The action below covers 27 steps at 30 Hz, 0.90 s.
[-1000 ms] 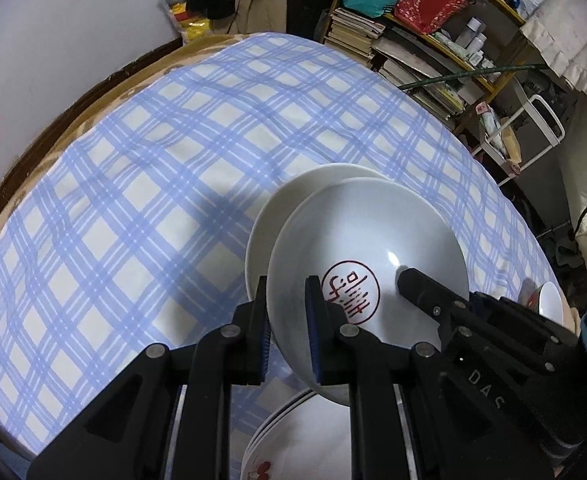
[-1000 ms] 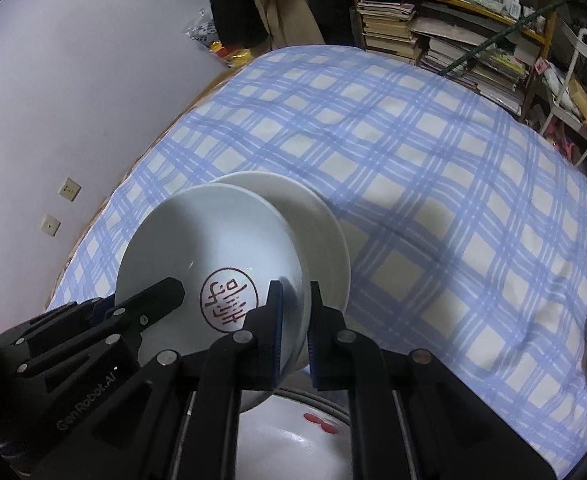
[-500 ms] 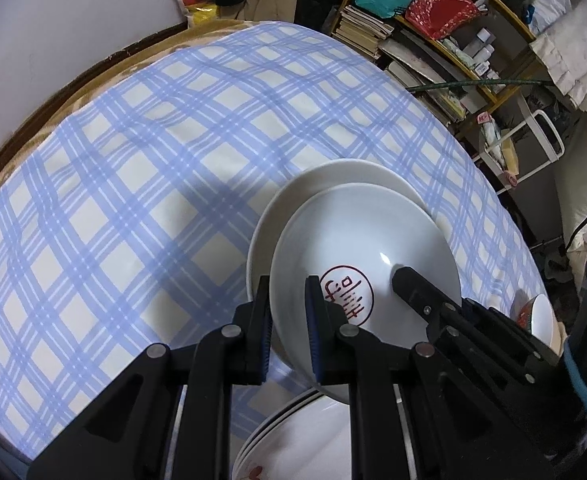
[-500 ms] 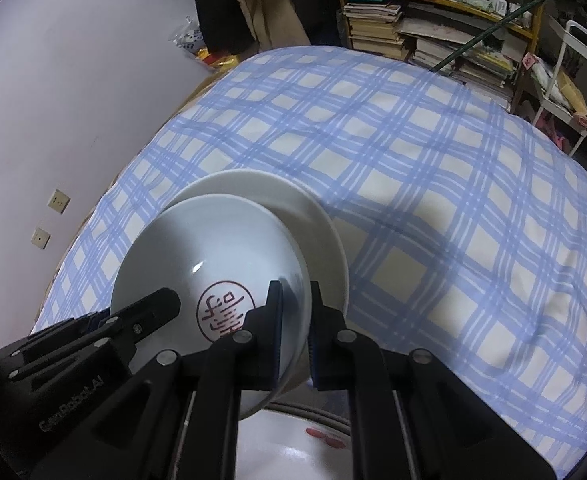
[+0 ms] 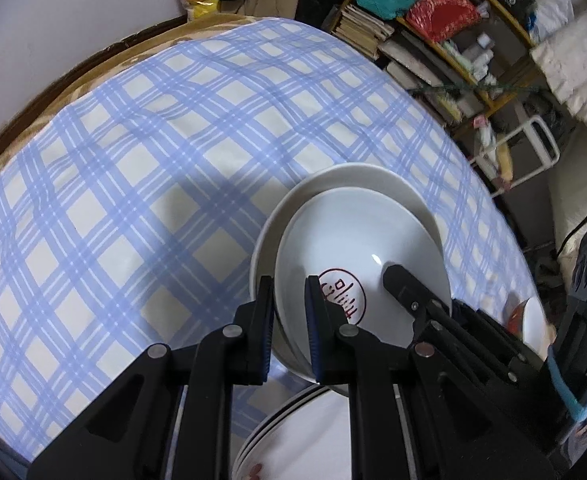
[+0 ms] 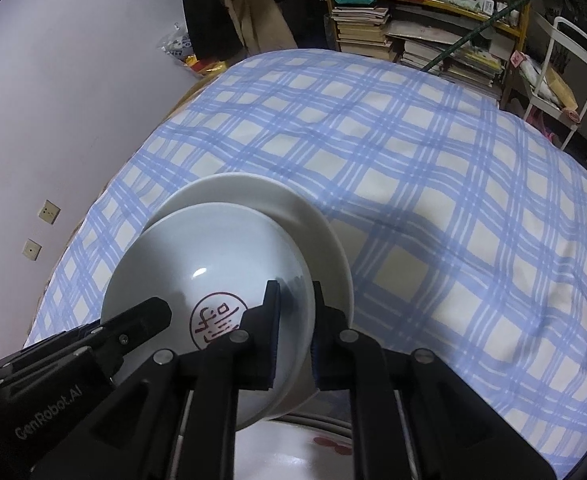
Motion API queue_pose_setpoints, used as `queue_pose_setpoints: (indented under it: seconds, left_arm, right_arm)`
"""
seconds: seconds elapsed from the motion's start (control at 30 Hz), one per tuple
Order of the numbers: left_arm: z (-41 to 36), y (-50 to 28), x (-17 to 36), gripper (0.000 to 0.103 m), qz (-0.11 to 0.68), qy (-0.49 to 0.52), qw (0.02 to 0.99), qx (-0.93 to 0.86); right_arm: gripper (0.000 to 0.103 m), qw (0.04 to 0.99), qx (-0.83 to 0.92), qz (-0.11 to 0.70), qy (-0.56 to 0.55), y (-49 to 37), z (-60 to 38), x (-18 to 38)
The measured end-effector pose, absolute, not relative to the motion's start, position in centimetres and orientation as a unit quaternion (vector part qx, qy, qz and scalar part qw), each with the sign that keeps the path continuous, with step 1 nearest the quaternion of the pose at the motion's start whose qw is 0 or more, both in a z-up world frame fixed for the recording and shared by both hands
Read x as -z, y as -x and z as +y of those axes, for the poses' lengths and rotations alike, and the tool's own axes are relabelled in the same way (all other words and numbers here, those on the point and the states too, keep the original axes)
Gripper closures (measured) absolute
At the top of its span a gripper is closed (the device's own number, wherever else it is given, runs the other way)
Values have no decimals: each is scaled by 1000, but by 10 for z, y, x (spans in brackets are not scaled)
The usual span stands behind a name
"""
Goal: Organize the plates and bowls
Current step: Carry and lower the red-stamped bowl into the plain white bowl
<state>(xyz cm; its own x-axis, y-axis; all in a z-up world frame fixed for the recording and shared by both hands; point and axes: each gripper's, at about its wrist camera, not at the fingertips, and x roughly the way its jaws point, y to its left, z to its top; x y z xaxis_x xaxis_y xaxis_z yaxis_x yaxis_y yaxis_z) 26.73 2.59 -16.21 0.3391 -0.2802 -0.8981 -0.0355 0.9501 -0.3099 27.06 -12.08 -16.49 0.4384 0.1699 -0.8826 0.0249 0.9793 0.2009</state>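
Observation:
A white bowl with a red seal mark (image 5: 357,240) (image 6: 213,248) hangs between both grippers, tilted a little. My left gripper (image 5: 289,292) is shut on its left rim, one finger inside and one outside. On the opposite rim my right gripper (image 6: 295,296) is shut in the same way. Each gripper's inner finger shows in the other's view, the right one (image 5: 397,276) and the left one (image 6: 149,316). Directly under the held bowl a wider white dish (image 5: 357,178) (image 6: 293,204) lies on the checked tablecloth (image 5: 133,160). Whether the two touch I cannot tell.
A stack of white plates with red flower marks (image 5: 293,440) (image 6: 313,456) sits at the near edge below the grippers. A small red-and-white bowl (image 5: 533,320) stands at the right. Beyond the table are bookshelves (image 5: 413,40) and a white rack (image 6: 573,60).
Both grippers keep their hold on the bowl. The held bowl now covers more of the wider dish beneath it, which showed further to one side a second ago.

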Motion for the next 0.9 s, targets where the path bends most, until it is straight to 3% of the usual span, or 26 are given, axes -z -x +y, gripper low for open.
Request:
queue_pose_setpoints:
  seconds: [0.2,0.43,0.9]
  left_arm:
    - [23,-265,160,88,569,133,808,78]
    - [21,-265,155,88,562,112,817,72]
    - [34,-260,133,89,530,108,839,64]
  right_arm:
    - [88,837,-50,539,-79,-273,-121,162]
    - [87,847,-47,529,19,-270,-106,152]
    - [87,859,-62,506,-35,-265,-121,137]
